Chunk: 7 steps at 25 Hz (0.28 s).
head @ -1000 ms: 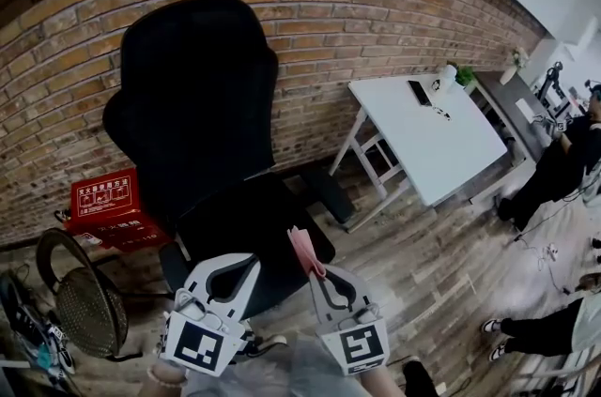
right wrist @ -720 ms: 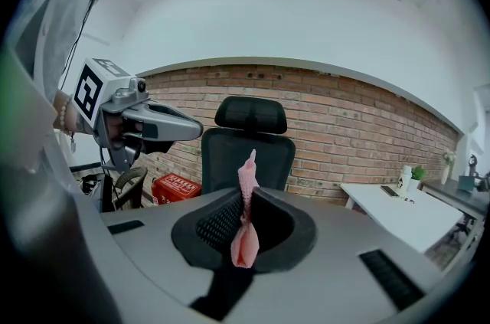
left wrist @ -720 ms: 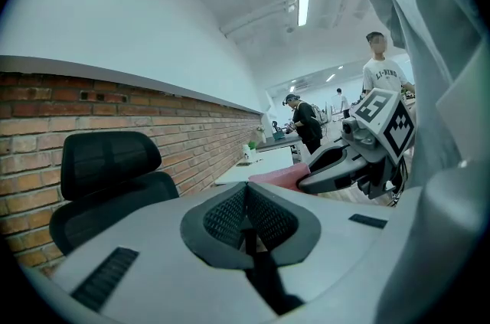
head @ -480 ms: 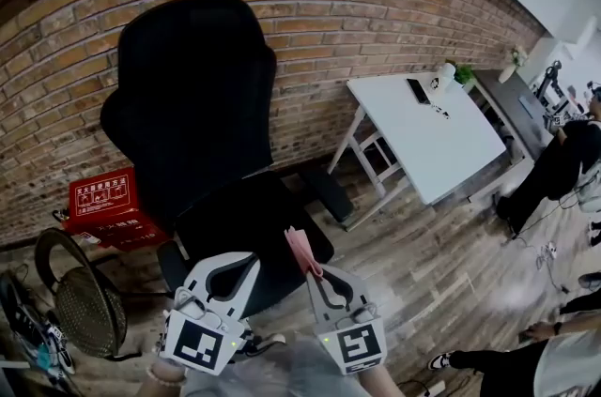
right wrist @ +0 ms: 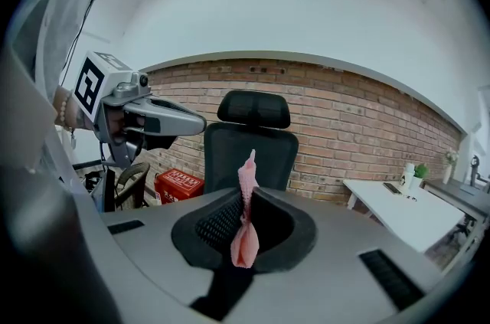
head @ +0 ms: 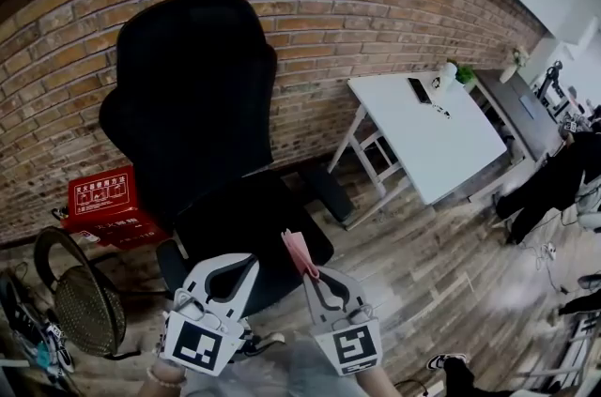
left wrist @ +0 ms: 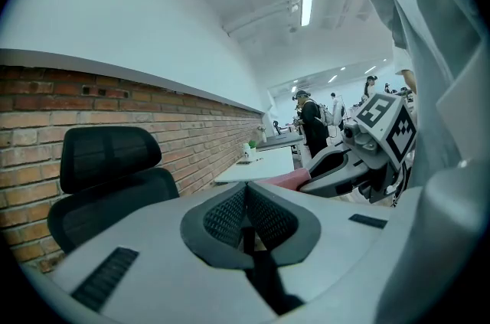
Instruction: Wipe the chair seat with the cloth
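We pinch the cloth (right wrist: pixel 245 238) in our right gripper (head: pixel 313 271), with the seat (head: pixel 246 221) ahead and below. Our left gripper (head: pixel 246 264) beside it is pressed together on nothing. Only a thin fold looks caught, so a hard drag could pull it free.

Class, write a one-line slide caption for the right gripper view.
Right gripper clamps a pink cloth, facing the black office chair.
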Tool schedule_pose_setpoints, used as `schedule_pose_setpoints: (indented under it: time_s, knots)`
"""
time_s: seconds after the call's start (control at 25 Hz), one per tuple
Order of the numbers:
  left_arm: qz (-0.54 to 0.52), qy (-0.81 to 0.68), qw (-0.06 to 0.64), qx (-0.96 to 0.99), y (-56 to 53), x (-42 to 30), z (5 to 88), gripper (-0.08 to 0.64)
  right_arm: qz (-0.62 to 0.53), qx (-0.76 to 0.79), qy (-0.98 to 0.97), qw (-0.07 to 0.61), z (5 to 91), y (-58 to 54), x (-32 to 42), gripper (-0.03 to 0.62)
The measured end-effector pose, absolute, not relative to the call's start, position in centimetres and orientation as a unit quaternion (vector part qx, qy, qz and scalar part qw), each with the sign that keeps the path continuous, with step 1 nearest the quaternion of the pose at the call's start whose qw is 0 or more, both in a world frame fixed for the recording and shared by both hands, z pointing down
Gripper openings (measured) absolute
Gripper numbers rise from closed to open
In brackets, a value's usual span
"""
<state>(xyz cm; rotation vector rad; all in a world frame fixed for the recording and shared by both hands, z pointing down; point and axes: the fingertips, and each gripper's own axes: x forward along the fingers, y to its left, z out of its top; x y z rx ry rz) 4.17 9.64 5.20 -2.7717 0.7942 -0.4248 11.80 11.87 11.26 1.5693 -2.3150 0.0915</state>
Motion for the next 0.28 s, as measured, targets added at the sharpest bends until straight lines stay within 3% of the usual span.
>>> schedule_pose_setpoints:
  time_s: [0.28]
  knots:
    - [-0.125, 0.270, 0.096, -0.950, 9.47, 4.48, 4.80, 0.018, 0.052, 0.554, -0.812, 0.174, 11.43, 11.87, 11.62, 0.055]
